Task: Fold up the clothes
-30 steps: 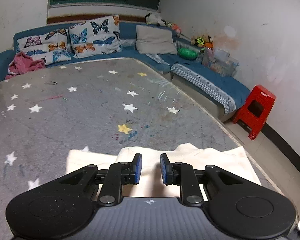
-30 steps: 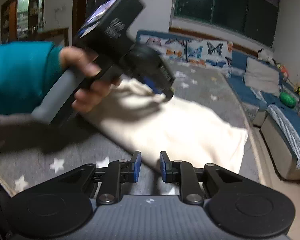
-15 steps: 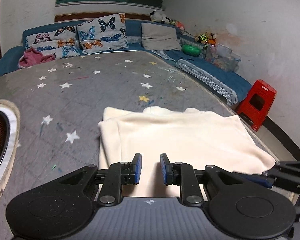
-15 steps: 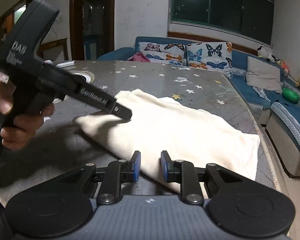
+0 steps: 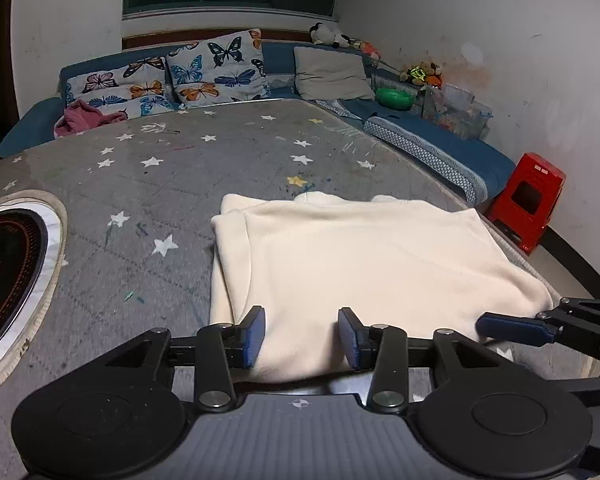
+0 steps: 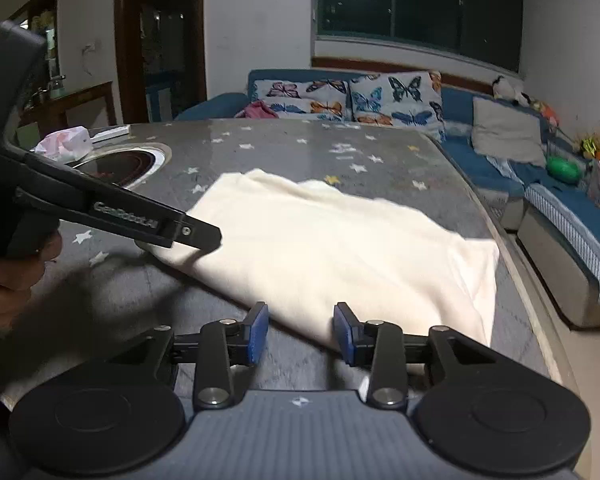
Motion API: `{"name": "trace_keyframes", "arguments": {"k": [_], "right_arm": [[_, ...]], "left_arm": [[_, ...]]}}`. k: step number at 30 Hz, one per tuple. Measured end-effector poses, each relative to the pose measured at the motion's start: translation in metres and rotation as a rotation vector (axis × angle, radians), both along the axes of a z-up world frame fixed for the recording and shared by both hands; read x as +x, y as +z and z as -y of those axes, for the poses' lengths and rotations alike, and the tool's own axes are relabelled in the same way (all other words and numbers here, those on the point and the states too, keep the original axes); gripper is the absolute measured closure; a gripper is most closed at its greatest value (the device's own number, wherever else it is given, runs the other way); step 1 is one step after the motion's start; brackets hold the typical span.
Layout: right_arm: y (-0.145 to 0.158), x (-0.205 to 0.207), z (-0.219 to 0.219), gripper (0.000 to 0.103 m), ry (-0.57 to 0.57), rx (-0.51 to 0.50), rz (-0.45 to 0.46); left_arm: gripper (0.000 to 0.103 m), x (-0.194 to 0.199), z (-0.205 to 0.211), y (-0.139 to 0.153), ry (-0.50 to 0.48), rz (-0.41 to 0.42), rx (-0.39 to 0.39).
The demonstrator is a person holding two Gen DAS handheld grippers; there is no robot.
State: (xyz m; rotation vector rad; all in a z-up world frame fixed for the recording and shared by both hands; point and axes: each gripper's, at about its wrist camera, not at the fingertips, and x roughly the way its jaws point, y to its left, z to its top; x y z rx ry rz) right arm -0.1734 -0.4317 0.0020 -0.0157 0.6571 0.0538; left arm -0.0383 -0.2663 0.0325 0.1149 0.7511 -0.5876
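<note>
Grey and scattered with small stars, the worktop filled the lower part of both views, with a blue sofa along the wall behind it.

The left gripper had its jaws spread apart and held nothing; its blue pads stood on either side of the near edge of the cream garment, and whether they touched the cloth could not be told. The right gripper was open in the same way and empty, with the near fold of the garment lying just beyond its fingertips. In the left wrist view the right gripper entered from the right border, its body cut off by the frame, one blue finger near the garment's right corner. In the right wrist view the left gripper reached over the garment's left corner, and the hand holding it was half outside the picture.

The garment lay flat near the front right part of the worktop, folded into a rough rectangle with soft layered edges at the left. It looked like fleece; its type was hard to name. A round inset cooktop was cut by the left border.
</note>
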Motion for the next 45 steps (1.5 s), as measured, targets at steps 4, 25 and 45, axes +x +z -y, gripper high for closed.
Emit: {"name": "trace_keyframes", "arguments": {"k": [4,25,45], "right_arm": [[-0.002,-0.005,0.009,0.061,-0.034,0.023,-0.006],[-0.011,-0.003,0.051,0.06,-0.166,0.048,-0.025],[0.0,-0.012,0.03,0.017,-0.181,0.055,-0.035]], "left_arm": [[0.059,-0.005,-0.004,0.001,0.011,0.011,0.002],[0.054,-0.013,-0.009,-0.002,0.037,-0.006,0.009],[0.013,-0.028,-0.016,0.002,0.08,-0.033,0.049]]}}
